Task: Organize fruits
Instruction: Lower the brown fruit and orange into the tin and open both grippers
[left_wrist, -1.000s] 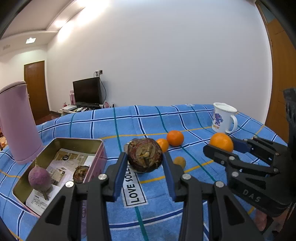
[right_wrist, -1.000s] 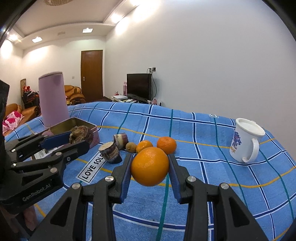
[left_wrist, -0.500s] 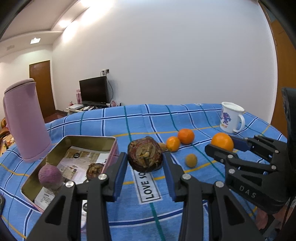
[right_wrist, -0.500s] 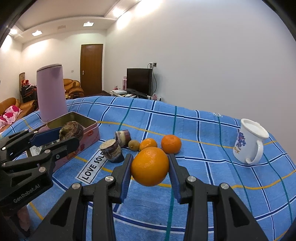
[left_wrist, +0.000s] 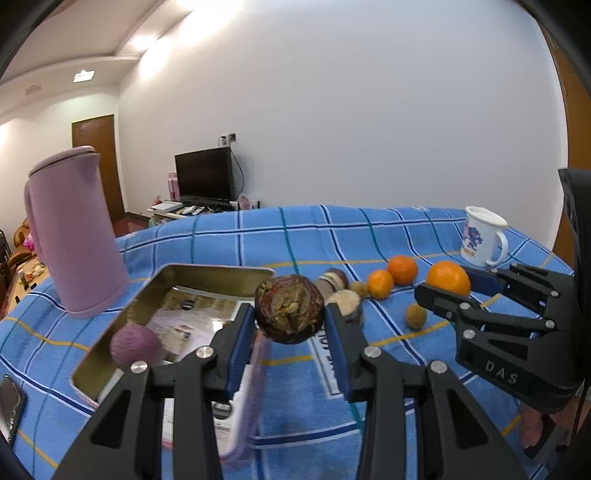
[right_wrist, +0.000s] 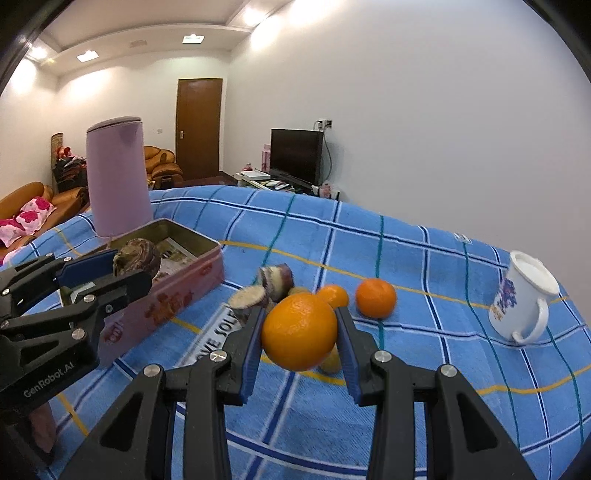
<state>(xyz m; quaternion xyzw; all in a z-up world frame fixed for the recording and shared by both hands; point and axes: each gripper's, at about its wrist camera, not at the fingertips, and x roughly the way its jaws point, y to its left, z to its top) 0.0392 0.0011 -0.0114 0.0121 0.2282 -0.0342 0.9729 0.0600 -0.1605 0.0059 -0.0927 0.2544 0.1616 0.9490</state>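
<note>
Phone (left_wrist: 11, 406): cut off by the left edge in the left wrist view. Cloth label (right_wrist: 212, 338): lettering partly covered by a gripper finger. Yellow fruit (right_wrist: 330, 360): mostly hidden behind the orange (right_wrist: 299, 330). Tin's paper lining (left_wrist: 192, 317): print too small to read.

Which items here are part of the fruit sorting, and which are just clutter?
Job:
- dark passion fruit held in left gripper
- large orange held in right gripper
- tin box with purple fruit inside
- two small oranges
- cut pieces

Lying about:
- pink jug
- white mug
- TV
</note>
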